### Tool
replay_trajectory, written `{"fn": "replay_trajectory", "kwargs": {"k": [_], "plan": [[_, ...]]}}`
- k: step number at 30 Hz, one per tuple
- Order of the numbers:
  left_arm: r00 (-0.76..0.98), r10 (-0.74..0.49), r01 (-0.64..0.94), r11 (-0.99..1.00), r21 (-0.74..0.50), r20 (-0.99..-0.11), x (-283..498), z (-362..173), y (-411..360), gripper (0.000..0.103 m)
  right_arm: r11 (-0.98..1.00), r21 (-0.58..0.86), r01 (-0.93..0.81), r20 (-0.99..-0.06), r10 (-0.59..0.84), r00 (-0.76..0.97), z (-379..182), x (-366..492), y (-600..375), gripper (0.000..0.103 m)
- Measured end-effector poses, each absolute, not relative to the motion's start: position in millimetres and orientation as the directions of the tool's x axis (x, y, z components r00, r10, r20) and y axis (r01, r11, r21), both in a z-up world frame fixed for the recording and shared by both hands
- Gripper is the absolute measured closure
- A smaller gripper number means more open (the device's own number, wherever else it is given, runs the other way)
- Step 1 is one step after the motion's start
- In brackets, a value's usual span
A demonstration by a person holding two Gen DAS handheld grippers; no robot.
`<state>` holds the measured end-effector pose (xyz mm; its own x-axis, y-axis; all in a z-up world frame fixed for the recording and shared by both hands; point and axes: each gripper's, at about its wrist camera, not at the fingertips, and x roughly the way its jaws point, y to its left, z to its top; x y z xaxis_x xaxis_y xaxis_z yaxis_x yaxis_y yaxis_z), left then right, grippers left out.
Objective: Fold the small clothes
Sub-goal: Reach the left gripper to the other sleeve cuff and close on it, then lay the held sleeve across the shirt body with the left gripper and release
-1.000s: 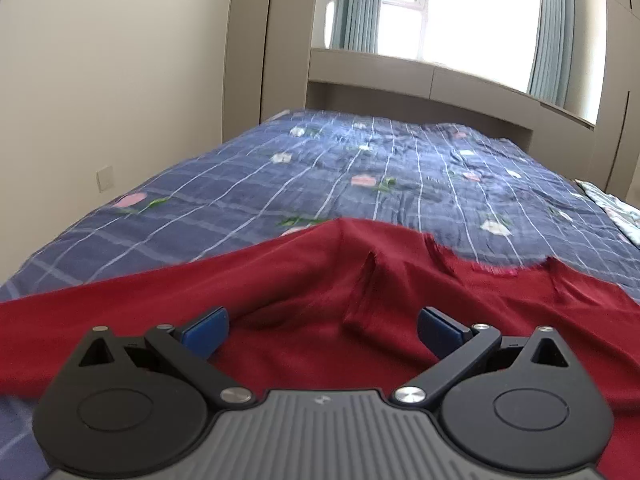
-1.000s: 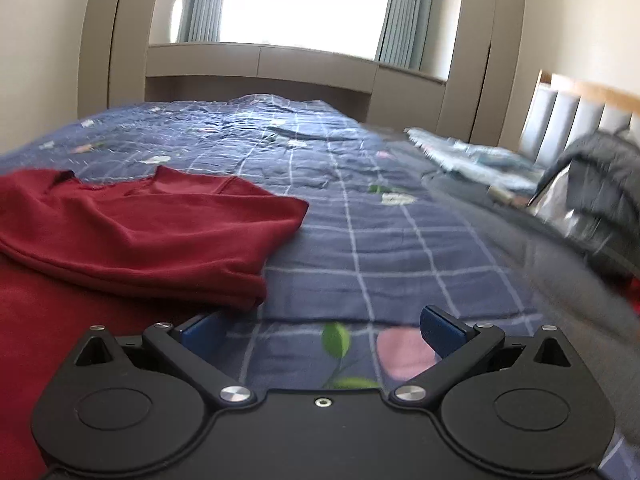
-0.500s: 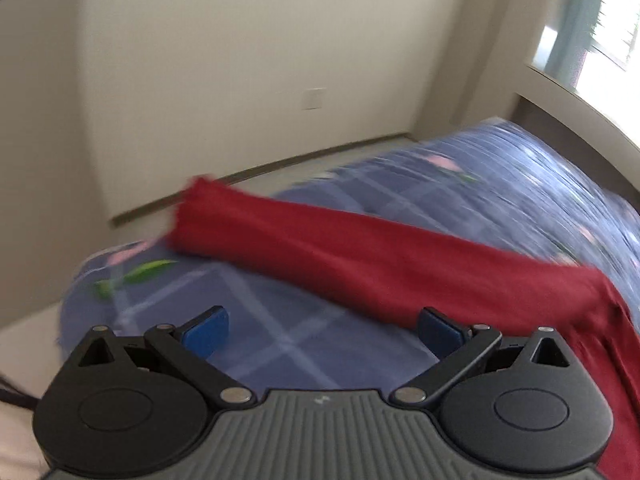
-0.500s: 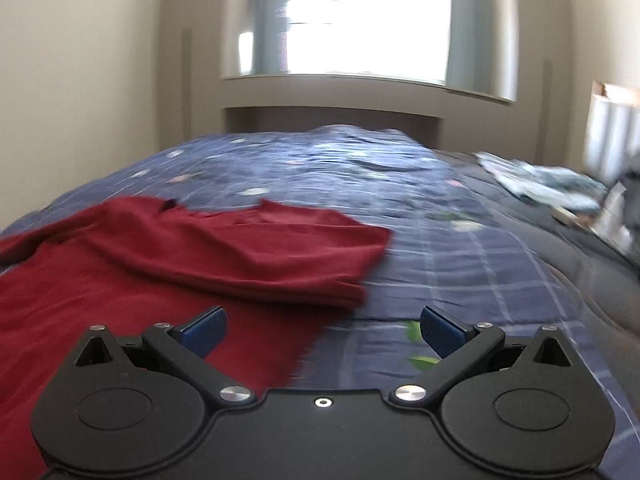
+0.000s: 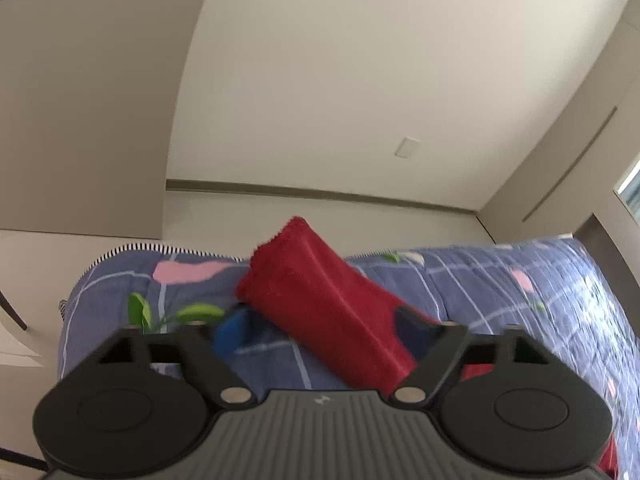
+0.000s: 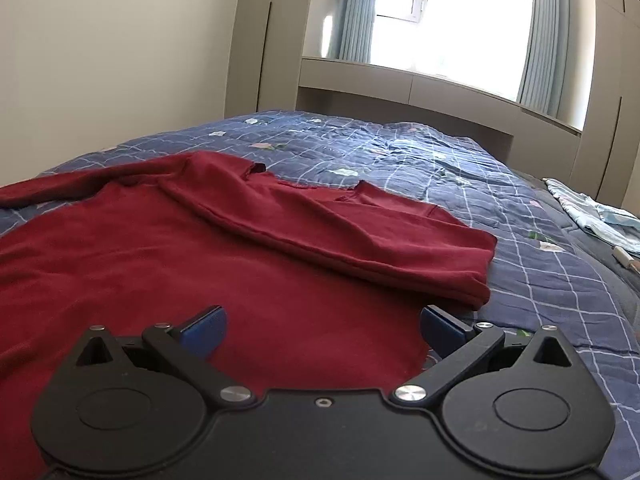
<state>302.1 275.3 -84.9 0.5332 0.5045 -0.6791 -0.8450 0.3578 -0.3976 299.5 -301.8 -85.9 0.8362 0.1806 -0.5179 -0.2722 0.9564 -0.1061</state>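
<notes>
Now the red sleeve (image 5: 320, 300) is being closed on by the left gripper (image 5: 324, 330), not yet pinched; the right gripper (image 6: 322, 326) is held released above the red sweater (image 6: 200, 248).

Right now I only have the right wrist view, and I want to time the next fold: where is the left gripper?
Observer: The left gripper is at the red sleeve, which lies between its closing jaws.
Operator: Where does the sleeve end?
Observer: Its cuff reaches the quilt edge, near a corner of the bed.
Operator: Anything beyond that edge?
Observer: Only floor and a plain wall with a wall plate.
</notes>
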Motion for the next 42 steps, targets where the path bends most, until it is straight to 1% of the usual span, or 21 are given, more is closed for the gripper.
{"fn": "replay_trajectory", "kwargs": {"k": [1,3,4,5,6,9,12,15,17,19,22,25,28,31,33,37,40,42], "plan": [[0.529,0.511,-0.848,0.346,-0.402,-0.678,301,-86,276,0.045,0.957,-0.102,-0.272,-0.521,0.181,0.834,-86,300,-302,0.001],[0.532,0.518,-0.847,0.337,-0.411,-0.67,299,-87,277,0.076,0.958,-0.088,-0.272,-0.526,0.187,0.83,-88,302,-305,0.001],[0.538,0.521,-0.843,0.342,-0.416,-0.663,298,-86,277,0.082,0.959,-0.08,-0.271,-0.527,0.19,0.829,-88,303,-306,0.001],[0.548,0.525,-0.837,0.351,-0.421,-0.651,298,-86,275,0.09,0.96,-0.071,-0.269,-0.527,0.193,0.828,-88,303,-307,0.001],[0.556,0.534,-0.831,0.361,-0.423,-0.637,298,-84,272,0.095,0.962,-0.064,-0.267,-0.526,0.195,0.828,-89,302,-308,0.001],[0.591,0.567,-0.807,0.413,-0.422,-0.574,306,-67,261,0.097,0.964,-0.044,-0.261,-0.524,0.2,0.828,-90,304,-311,0.001],[0.655,0.567,-0.755,0.51,-0.412,-0.499,331,-36,249,0.097,0.965,-0.028,-0.26,-0.517,0.209,0.83,-90,304,-314,0.001],[0.739,0.548,-0.673,0.627,-0.393,-0.391,365,6,224,0.097,0.966,-0.005,-0.259,-0.509,0.22,0.832,-89,304,-319,0.001],[0.802,0.515,-0.597,0.71,-0.374,-0.304,386,36,201,0.097,0.966,0.017,-0.256,-0.505,0.229,0.832,-89,304,-322,0.001],[0.866,0.45,-0.5,0.794,-0.346,-0.218,406,65,172,0.097,0.967,0.045,-0.253,-0.499,0.241,0.832,-89,304,-326,0.001],[0.934,0.334,-0.357,0.89,-0.285,-0.128,431,98,125,0.097,0.966,0.089,-0.244,-0.491,0.256,0.833,-89,304,-332,0.001],[0.978,0.192,-0.204,0.954,-0.218,-0.077,449,116,75,0.097,0.96,0.152,-0.237,-0.464,0.281,0.84,-86,301,-344,0.0],[0.994,0.053,-0.067,0.985,-0.156,-0.092,464,115,26,0.097,0.949,0.222,-0.225,-0.45,0.304,0.84,-81,302,-357,0.0],[0.99,-0.047,0.033,0.993,-0.111,-0.129,476,96,-16,0.097,0.951,0.243,-0.192,-0.449,0.285,0.847,-78,300,-374,0.001],[0.981,-0.107,0.093,0.992,-0.088,-0.161,484,75,-42,0.097,0.957,0.235,-0.168,-0.452,0.261,0.853,-77,296,-386,0.0],[0.946,-0.213,0.198,0.976,-0.086,-0.245,490,28,-81,0.097,0.97,0.204,-0.133,-0.46,0.215,0.861,-77,289,-405,0.0],[0.911,-0.274,0.272,0.961,-0.052,-0.308,498,-9,-111,0.097,0.974,0.192,-0.118,-0.467,0.196,0.862,-81,282,-416,0.0],[0.888,-0.299,0.318,0.948,-0.001,-0.349,498,-33,-138,0.097,0.974,0.2,-0.106,-0.471,0.191,0.861,-84,279,-422,0.0]]}}
